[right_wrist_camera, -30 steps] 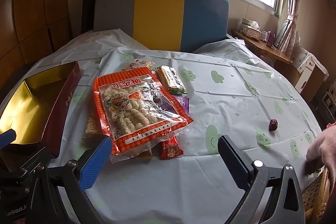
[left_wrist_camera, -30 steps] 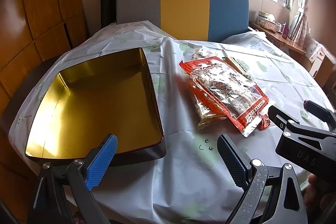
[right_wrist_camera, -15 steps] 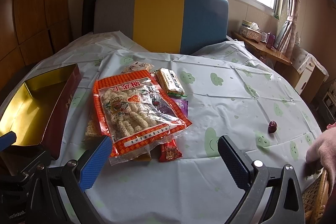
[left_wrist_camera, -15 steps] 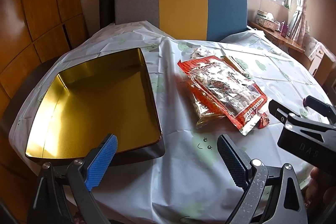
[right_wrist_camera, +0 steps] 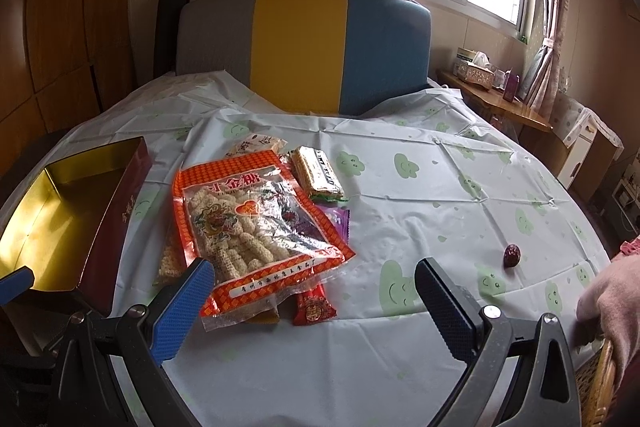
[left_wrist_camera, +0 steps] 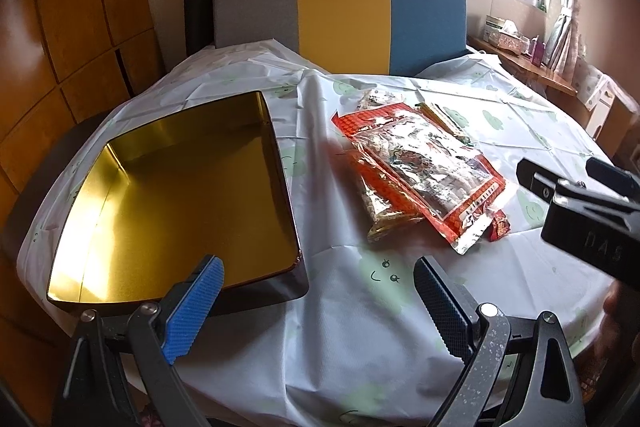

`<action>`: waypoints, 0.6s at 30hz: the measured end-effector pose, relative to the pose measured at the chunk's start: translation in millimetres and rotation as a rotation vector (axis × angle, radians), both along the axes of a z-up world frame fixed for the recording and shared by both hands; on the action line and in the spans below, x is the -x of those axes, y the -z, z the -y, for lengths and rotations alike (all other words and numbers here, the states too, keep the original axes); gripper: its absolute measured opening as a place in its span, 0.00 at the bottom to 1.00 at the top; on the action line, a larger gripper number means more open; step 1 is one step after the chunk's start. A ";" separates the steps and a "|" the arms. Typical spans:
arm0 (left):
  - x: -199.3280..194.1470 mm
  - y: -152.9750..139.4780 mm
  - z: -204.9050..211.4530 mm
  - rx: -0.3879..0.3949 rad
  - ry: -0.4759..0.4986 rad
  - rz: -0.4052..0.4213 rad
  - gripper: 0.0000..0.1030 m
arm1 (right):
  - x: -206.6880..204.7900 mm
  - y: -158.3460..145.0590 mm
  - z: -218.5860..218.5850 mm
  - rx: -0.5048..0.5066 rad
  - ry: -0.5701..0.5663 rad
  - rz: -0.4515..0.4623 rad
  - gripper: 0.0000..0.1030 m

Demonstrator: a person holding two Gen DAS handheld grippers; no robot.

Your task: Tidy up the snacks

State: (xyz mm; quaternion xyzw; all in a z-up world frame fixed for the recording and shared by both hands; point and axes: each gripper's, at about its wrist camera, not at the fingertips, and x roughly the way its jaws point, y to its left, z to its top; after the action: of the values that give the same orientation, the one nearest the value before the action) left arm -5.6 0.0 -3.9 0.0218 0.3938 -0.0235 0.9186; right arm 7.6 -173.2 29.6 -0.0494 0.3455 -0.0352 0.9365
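Ahead of the gaping, empty right tongs (right_wrist_camera: 314, 293), the orange rice-puff bag (right_wrist_camera: 252, 227) overlies smaller packets; gripping it carelessly could drag them; left tongs (left_wrist_camera: 316, 293) likewise agape

gold-lined tin (left_wrist_camera: 180, 187), orange checked snack bag (right_wrist_camera: 256, 227), green-smiley white cloth (right_wrist_camera: 420, 195)

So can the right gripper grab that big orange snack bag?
Probably yes. The right gripper is open and empty, and the orange snack bag lies on top of the pile just ahead of its blue finger, with nothing between them.
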 end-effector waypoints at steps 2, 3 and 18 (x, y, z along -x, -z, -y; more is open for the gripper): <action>-0.1 0.3 0.6 -0.001 0.002 -0.002 0.94 | -2.1 -2.6 0.7 0.003 -0.005 0.005 0.99; -0.2 0.6 0.9 -0.001 0.003 -0.004 0.94 | -3.3 -3.7 1.2 0.005 -0.007 0.006 0.99; -19.3 -5.6 3.9 0.089 0.078 -0.050 0.85 | -64.1 -33.7 46.5 0.063 -0.094 -0.007 0.99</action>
State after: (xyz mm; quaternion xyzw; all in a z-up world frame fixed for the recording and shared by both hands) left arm 13.7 -3.9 1.7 -0.0043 0.4139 -0.0776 0.9070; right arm 71.7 -219.8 63.3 -0.0953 0.3447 -0.0017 0.9339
